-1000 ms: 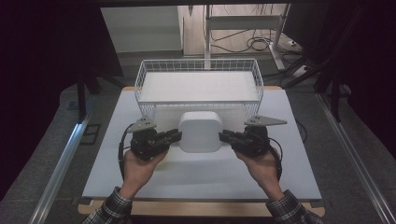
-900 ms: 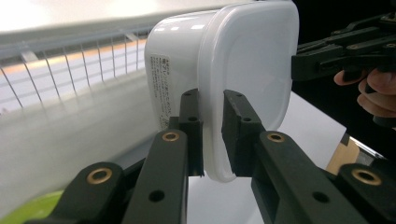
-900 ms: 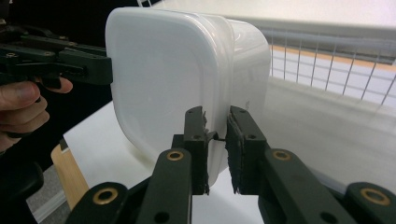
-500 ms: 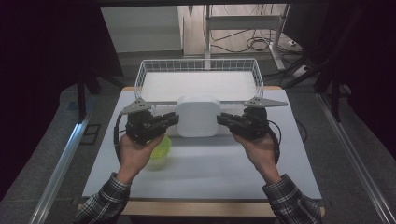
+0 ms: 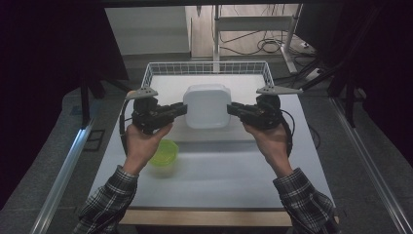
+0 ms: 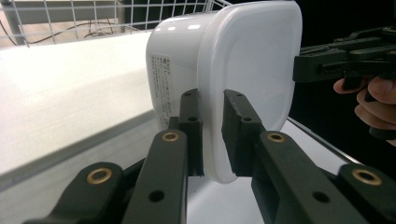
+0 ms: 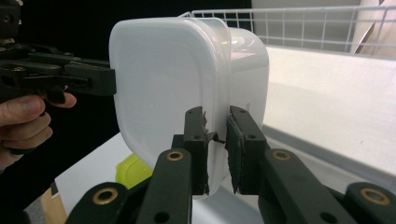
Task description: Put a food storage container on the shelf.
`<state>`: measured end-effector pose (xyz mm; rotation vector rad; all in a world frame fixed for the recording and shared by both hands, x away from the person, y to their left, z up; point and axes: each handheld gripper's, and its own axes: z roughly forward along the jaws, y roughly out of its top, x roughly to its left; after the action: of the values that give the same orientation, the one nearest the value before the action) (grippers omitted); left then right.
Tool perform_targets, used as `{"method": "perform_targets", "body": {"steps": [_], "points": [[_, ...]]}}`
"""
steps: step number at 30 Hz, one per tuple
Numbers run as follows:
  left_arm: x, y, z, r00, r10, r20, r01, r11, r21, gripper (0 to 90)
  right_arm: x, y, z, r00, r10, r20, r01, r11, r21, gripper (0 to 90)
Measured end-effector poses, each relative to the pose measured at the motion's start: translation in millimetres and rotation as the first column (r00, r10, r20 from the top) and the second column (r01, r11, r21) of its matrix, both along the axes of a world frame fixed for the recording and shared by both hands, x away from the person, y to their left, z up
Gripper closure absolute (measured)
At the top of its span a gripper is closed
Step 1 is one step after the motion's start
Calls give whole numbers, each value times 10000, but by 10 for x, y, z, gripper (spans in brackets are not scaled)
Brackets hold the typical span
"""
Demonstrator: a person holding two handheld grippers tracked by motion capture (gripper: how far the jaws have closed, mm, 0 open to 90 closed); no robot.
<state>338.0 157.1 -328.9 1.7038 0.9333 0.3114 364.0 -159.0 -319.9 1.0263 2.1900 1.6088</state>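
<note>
Low centre-left of high view: green container (image 5: pixel 163 152) on white table (image 5: pixel 219 175), partly behind person's left forearm. Mid-frame: left gripper (image 5: pixel 181 110) clamped on left rim of white tub (image 5: pixel 206 105), right gripper (image 5: pixel 233 109) clamped on right rim; tub held off table between them. Behind, upper centre: wire basket (image 5: pixel 160 68), white liner inside.
</note>
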Motion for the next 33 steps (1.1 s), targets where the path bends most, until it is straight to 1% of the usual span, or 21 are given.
{"method": "perform_targets", "body": {"steps": [7,11,17,23,27,32,33], "points": [[133,16,101,10000,44,29,-44,9999,-127,791,124,10,102,10000,-90,-20,90,9999,136,783],[219,43,151,10000,44,51,-43,9996,-276,791,216,32,164,9999,-132,-42,133,9997,209,782],[369,64,201,9999,105,-17,-106,9995,-295,790,356,64,214,9996,-246,-123,249,9993,277,780],[519,66,172,9997,192,-142,-197,9992,-351,783,481,84,197,9988,-371,-325,381,9988,306,779],[597,56,132,9989,378,-293,-389,9986,-364,774,546,110,173,9977,-510,-445,519,9985,183,776],[657,62,103,9984,439,-361,-453,9982,-402,758,610,140,160,9970,-541,-545,550,9984,149,771],[667,68,97,9986,387,-367,-406,9978,-519,746,617,144,160,9970,-537,-556,547,9984,163,767]]}}
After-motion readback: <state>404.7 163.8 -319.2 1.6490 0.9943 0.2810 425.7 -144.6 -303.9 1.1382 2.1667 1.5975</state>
